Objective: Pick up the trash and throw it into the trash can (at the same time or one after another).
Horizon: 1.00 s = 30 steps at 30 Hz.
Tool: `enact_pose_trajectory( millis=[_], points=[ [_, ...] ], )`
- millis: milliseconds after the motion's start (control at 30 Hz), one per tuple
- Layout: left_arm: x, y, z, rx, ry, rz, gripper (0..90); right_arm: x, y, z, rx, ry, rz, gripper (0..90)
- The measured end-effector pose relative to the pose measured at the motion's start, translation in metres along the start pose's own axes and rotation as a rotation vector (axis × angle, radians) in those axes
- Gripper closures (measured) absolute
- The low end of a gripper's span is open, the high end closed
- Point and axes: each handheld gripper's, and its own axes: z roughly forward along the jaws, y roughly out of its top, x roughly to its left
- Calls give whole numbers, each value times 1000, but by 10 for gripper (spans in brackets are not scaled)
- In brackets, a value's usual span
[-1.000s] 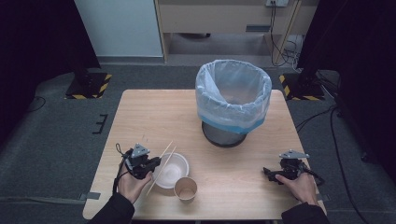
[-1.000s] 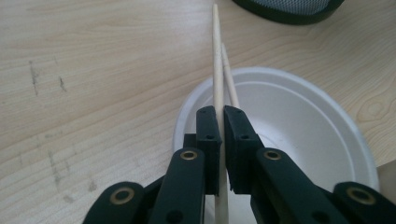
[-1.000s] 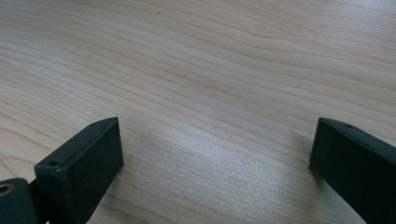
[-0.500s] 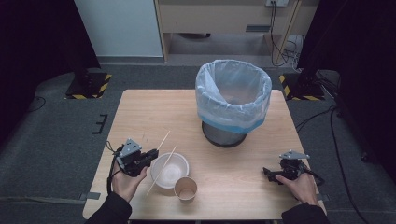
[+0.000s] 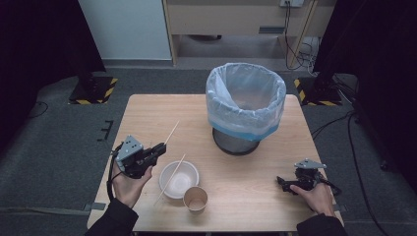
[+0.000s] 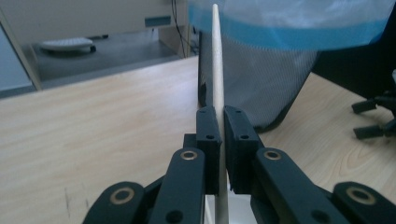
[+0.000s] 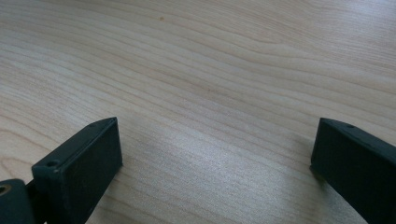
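My left gripper [image 5: 158,150] is shut on a thin wooden chopstick [image 5: 172,132] and holds it above the table's left side, left of the white bowl [image 5: 186,173]. In the left gripper view the chopstick [image 6: 217,70] runs up between the closed jaws of that gripper [image 6: 221,126] toward the bin. A second chopstick [image 5: 169,181] lies slanted across the bowl's rim. My right gripper [image 5: 283,182] rests low at the table's right front; its jaws stand wide open over bare wood in the right gripper view [image 7: 215,154].
A brown paper cup [image 5: 195,199] stands upright just in front of the bowl. A mesh bin with a white and blue liner [image 5: 246,98] stands at the far middle of the wooden table [image 5: 147,113]. Dark floor surrounds the table.
My left gripper has risen and shifted left, away from the bowl, carrying one chopstick with it. The other chopstick stays on the bowl. The right gripper has not moved.
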Motion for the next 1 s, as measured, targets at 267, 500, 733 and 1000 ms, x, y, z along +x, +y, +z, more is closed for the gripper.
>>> enact_pose_trajectory(
  millis=[267, 500, 733, 1000],
  points=[
    [-4, 32, 10, -35, 2, 43, 850, 0, 0, 0, 0, 1, 1, 21],
    [-10, 63, 20, -63, 16, 94, 850, 0, 0, 0, 0, 1, 0, 20],
    [-16, 85, 30, -102, 5, 84, 850, 0, 0, 0, 2, 3, -1, 14],
    [-24, 111, 41, -135, 0, 96, 850, 0, 0, 0, 2, 4, -2, 12]
  ],
)
